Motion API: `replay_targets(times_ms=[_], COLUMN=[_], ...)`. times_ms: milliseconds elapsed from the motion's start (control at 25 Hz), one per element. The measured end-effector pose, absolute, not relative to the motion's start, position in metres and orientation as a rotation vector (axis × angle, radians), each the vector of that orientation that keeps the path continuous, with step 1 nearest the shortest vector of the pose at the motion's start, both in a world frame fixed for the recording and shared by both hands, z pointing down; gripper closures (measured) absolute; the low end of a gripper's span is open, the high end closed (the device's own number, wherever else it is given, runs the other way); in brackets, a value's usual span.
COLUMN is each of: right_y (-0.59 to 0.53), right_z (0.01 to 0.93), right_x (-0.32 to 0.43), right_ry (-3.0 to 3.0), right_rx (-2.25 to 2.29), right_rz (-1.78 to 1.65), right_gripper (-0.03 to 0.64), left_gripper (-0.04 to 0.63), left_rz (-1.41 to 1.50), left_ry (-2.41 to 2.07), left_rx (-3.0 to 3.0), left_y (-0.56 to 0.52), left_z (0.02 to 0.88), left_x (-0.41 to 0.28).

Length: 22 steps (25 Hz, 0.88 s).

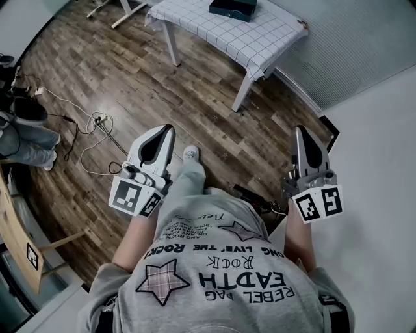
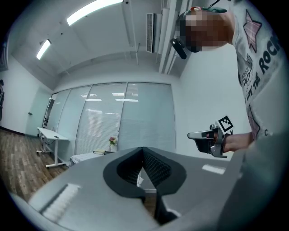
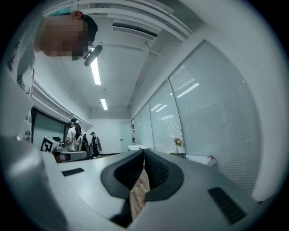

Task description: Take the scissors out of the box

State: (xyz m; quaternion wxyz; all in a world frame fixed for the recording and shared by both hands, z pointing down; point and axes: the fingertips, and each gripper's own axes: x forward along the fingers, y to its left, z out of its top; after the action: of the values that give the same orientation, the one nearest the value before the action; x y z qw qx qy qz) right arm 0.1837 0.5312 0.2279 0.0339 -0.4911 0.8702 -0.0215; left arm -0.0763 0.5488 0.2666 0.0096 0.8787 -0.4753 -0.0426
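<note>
A dark wooden floor (image 1: 130, 71) fills most of the head view. At its far end stands a table (image 1: 214, 32) under a checked cloth, and on the cloth lies a dark box (image 1: 233, 8), well apart from both hands. The scissors show in no view; they are probably inside that box. The left gripper (image 1: 162, 130) and the right gripper (image 1: 301, 132) are held level at the person's waist. Each has its jaws pressed together at the tips, with nothing between them. Scissors should be light, stiff and rather slippery at the blades. The handle loops, or the pivot just beside them, look the safest hold.
</note>
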Motion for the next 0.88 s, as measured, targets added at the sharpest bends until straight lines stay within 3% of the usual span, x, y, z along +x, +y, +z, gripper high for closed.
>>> replay_targets(times_ms=[880], right_y=[0.290], right_z=[0.223], right_x=[0.086], right_ry=[2.612], right_rx=[-1.604], right_rz=[-0.079], right_gripper=[0.603], left_gripper=[0.592], left_rz=[-0.162], left_ry=[-1.366], left_rx=[2.810], left_y=[0.285], left_z=[0.262], left_x=[-0.176])
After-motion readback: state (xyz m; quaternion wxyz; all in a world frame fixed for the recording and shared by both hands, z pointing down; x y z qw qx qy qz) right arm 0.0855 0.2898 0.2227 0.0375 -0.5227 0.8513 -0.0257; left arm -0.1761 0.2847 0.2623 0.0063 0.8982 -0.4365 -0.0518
